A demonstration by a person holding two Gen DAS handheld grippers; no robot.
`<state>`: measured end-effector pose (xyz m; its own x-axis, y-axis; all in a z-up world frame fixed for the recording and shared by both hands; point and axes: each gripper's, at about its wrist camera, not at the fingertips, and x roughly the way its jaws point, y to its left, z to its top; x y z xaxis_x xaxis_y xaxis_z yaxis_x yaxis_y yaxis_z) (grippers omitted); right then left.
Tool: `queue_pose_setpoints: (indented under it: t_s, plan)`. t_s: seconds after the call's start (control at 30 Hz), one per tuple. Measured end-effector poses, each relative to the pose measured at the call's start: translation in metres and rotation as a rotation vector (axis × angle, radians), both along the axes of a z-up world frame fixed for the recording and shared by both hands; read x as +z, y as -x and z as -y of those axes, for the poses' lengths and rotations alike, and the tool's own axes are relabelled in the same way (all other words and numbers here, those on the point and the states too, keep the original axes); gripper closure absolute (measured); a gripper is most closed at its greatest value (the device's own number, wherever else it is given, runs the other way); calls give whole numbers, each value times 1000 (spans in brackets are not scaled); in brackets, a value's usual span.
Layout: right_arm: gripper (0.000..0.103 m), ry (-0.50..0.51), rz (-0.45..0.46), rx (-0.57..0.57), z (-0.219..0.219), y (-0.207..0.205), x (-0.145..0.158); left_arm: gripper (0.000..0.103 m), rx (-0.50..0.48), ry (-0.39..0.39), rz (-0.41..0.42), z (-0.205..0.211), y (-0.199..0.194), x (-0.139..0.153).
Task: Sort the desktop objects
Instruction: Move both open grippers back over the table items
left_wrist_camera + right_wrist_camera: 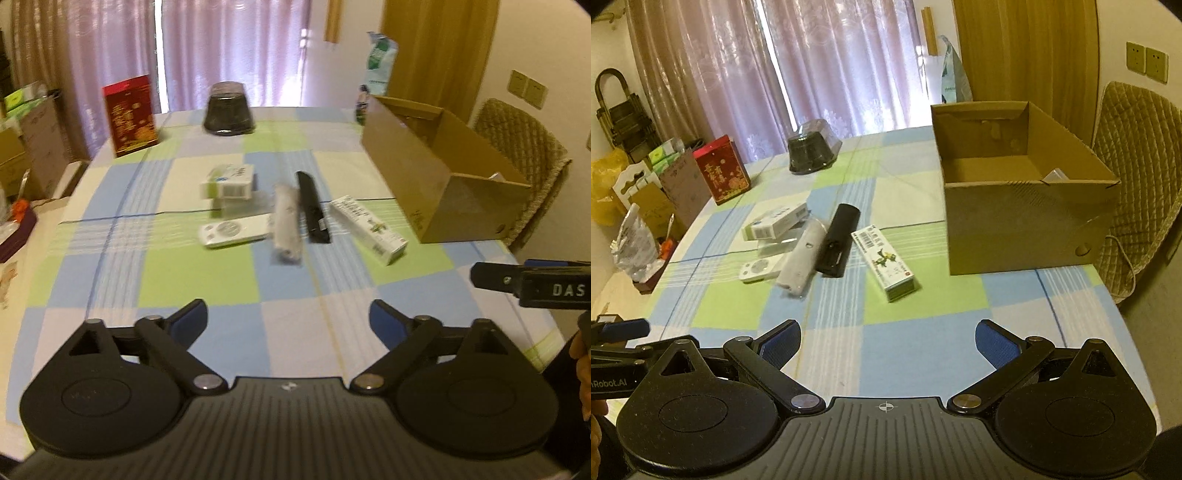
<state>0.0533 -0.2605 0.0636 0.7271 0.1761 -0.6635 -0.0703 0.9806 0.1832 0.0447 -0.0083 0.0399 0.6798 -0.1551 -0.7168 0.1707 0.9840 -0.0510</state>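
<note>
Both the left hand-held gripper (pixel 288 319) and the right hand-held gripper (pixel 888 341) hang spread and empty over the bench (pixel 923 354). The black remote (pixel 836 245) lies mid-bench beside the cardboard box (pixel 1027 225); it looks light, rigid and smooth, best pinched across its narrow sides.

A table under a checked cloth (pixel 916 354) of blue, green and white squares fills the middle of the room. Behind it, sheer pinkish curtains (pixel 827 62) hang over a bright window, daylight glowing through them, with heavier tan drapes (pixel 657 55) at the left side. A wooden door (pixel 1027 48) stands to the right, beside a cream wall carrying two wall sockets (pixel 1147 61). A chair with a quilted beige cover (pixel 1137 155) sits at the table's right edge. Cardboard boxes and bags (pixel 653 192) crowd the left side of the room.
</note>
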Motion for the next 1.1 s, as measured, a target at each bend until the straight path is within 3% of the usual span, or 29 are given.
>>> queue_pose_setpoints:
  t_s: [0.13, 1.1]
  plan:
    - [0, 14, 60, 9, -7, 17, -8, 1, 18, -10, 7, -5, 6, -3]
    - [0, 10, 38, 24, -4, 21, -24, 1, 25, 14, -44, -7, 4, -16]
